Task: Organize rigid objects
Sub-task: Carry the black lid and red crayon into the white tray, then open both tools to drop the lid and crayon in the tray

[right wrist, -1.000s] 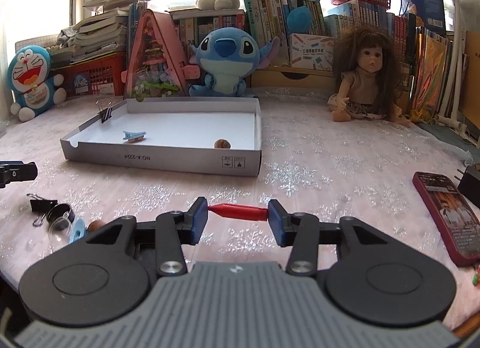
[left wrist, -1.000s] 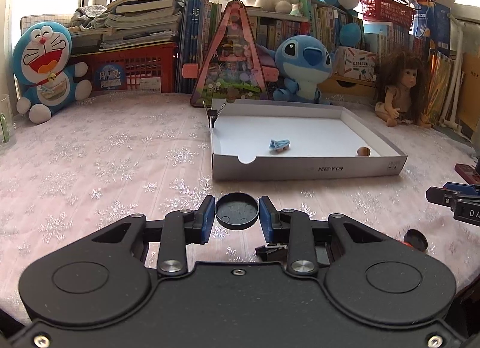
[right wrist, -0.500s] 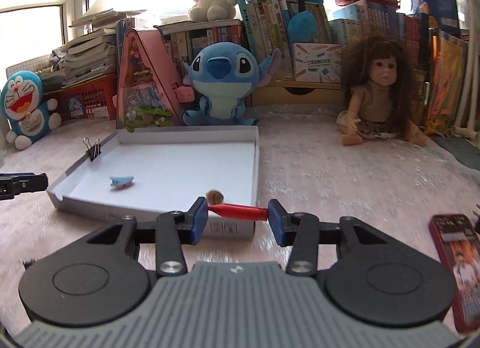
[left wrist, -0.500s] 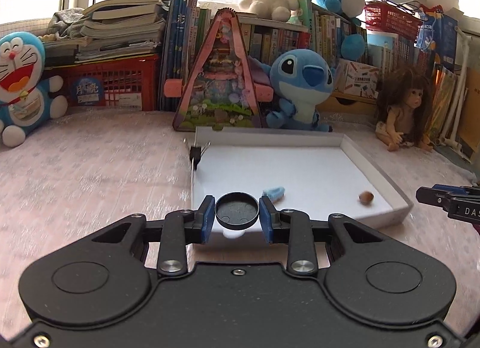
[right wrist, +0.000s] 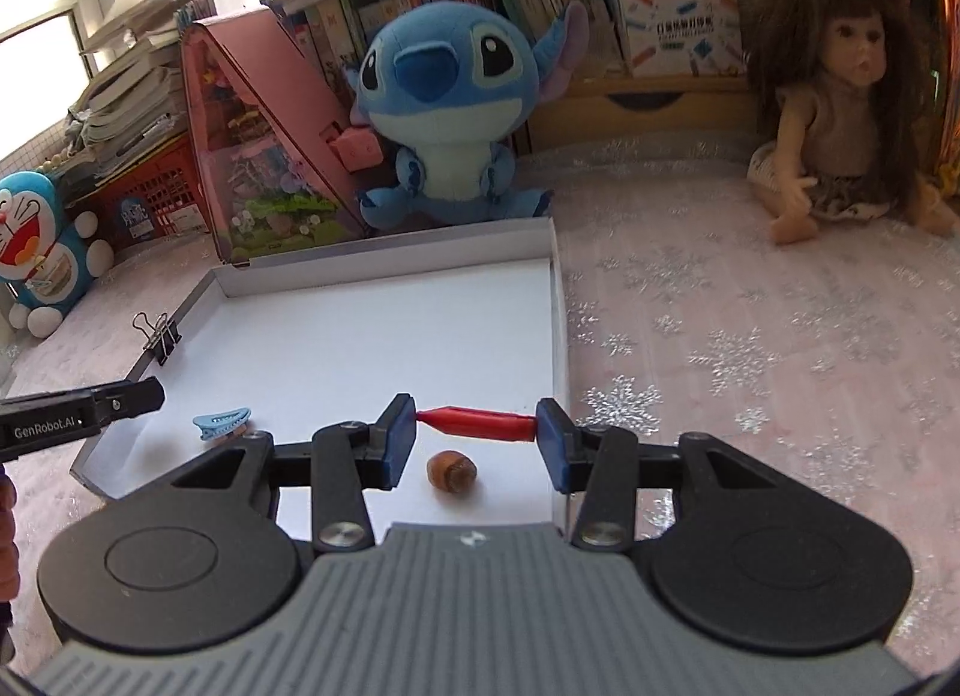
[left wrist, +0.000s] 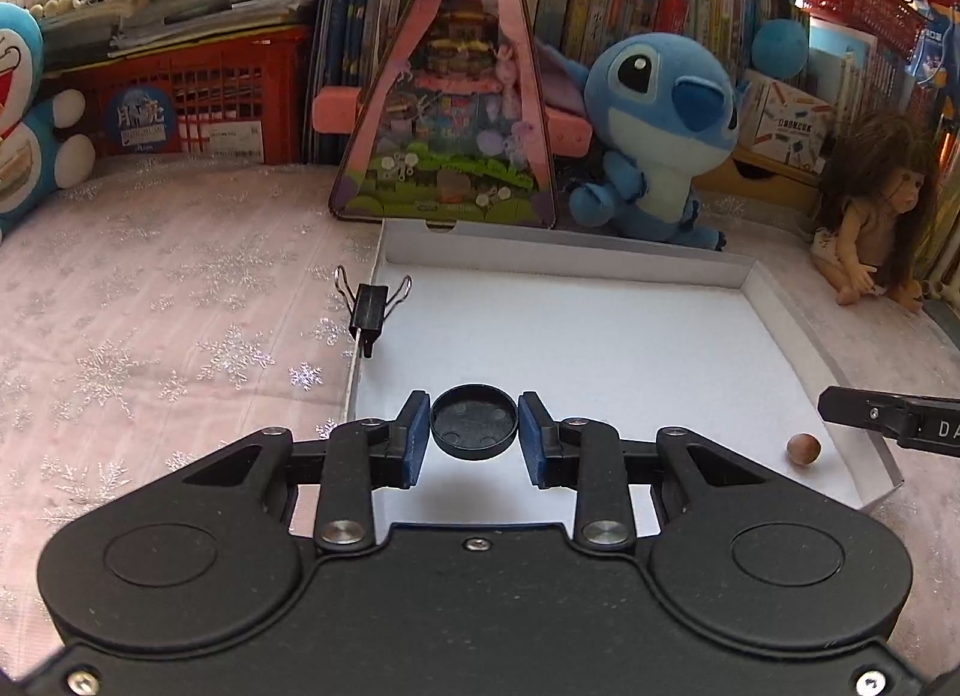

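A: Two grippers over one tray (left wrist: pixel 564 261), both loaded. From the left: binder clip (left wrist: pixel 373 306) bites the tray's left wall, handles splayed upward. Just right of it, the left gripper (left wrist: pixel 474 437) is clamped on a black round cap (left wrist: pixel 474 422), blue pads touching its rim on both sides, hovering above the near-left part of the white floor.

B: Room around the cap?

A: Bare floor ahead and to the right, up to the far wall. Near-right corner holds a small brown nut (left wrist: pixel 803 448), close to the right wall but apart from it.

B: Right wrist view?

A: Left to right: the clip (right wrist: pixel 159 333) on the left wall, blue hair clip (right wrist: pixel 222 423) on the floor near the front-left corner, then the right gripper (right wrist: pixel 475 426) closed end-to-end on a red pen cap (right wrist: pixel 477 423), held level. The nut (right wrist: pixel 451 471) lies on the floor below it, not touching. The pen cap's right end sits just inside the tray's right wall (right wrist: pixel 559 336); beyond that wall, pink snowflake cloth (right wrist: pixel 750 348) runs open to the doll (right wrist: pixel 840 120).
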The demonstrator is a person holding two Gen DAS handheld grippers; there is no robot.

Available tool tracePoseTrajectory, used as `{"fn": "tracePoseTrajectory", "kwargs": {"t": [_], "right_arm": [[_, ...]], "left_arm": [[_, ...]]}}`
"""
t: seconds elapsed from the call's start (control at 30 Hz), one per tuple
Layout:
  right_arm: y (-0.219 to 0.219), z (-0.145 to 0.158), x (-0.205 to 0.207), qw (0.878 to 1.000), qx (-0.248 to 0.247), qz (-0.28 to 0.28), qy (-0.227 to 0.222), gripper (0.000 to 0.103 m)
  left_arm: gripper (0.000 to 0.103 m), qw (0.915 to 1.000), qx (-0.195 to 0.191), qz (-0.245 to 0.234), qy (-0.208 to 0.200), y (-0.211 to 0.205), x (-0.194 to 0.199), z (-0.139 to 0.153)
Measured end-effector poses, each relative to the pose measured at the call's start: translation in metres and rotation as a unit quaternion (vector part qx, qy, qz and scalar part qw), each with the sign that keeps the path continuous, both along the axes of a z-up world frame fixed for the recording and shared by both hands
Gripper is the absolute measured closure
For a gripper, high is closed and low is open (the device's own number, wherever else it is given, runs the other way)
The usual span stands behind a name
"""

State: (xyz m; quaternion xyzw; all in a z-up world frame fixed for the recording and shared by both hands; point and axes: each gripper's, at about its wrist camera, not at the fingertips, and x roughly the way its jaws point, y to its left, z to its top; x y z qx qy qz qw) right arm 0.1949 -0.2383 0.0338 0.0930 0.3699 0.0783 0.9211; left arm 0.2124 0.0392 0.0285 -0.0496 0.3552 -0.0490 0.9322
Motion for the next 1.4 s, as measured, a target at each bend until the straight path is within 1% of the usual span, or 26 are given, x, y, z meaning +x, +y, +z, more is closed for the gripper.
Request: {"fn": "tracePoseTrajectory", "kwargs": {"t": [0.17, 0.43, 0.53, 0.73, 0.83, 0.87, 0.9, 0.97, 1.03, 1.1, 1.2, 1.4], "right_arm": [[0.009, -0.007, 0.01, 1.0, 0.005, 0.012, 0.01, 0.054], [0.027, -0.015, 0.007, 0.998, -0.043, 0.033, -0.005, 0.054], [0.029, -0.018, 0.007, 0.998, -0.05, 0.036, -0.004, 0.054], [0.032, -0.021, 0.007, 0.997, -0.063, 0.039, -0.008, 0.053], [0.032, -0.02, 0.006, 0.997, -0.059, 0.039, -0.011, 0.05], [0.031, -0.02, 0.005, 0.998, -0.058, 0.037, -0.013, 0.047], [0.031, -0.019, 0.004, 0.998, -0.057, 0.036, -0.016, 0.041], [0.03, -0.017, 0.002, 0.998, -0.053, 0.035, -0.021, 0.037], [0.028, -0.014, -0.002, 0.998, -0.051, 0.033, -0.03, 0.03], [0.026, -0.01, -0.008, 0.997, -0.05, 0.035, -0.041, 0.027], [0.024, -0.004, -0.019, 0.996, -0.055, 0.038, -0.055, 0.024], [0.024, 0.004, -0.046, 0.992, -0.074, 0.049, -0.086, 0.02]], "left_arm": [[0.073, 0.9999, 0.008, 0.001, 0.01, -0.004, 0.006, -0.008], [0.073, 0.9998, 0.017, 0.0, 0.013, -0.008, 0.008, -0.017], [0.073, 0.9998, 0.016, -0.003, 0.013, -0.008, 0.009, -0.018], [0.073, 0.9996, 0.026, -0.007, 0.008, -0.012, 0.009, -0.019], [0.073, 0.9995, 0.028, -0.011, 0.006, -0.013, 0.007, -0.02], [0.069, 0.9995, 0.028, -0.01, 0.005, -0.014, 0.006, -0.019], [0.064, 0.9996, 0.027, -0.012, 0.004, -0.014, 0.005, -0.018], [0.06, 0.9996, 0.024, -0.014, 0.001, -0.014, 0.002, -0.016], [0.058, 0.9996, 0.022, -0.016, -0.004, -0.014, -0.002, -0.012], [0.05, 0.9995, 0.019, -0.02, -0.012, -0.013, -0.008, -0.008], [0.041, 0.9992, 0.019, -0.026, -0.023, -0.013, -0.02, -0.001], [0.03, 0.9975, 0.014, -0.052, -0.045, -0.015, -0.054, 0.009]]}}
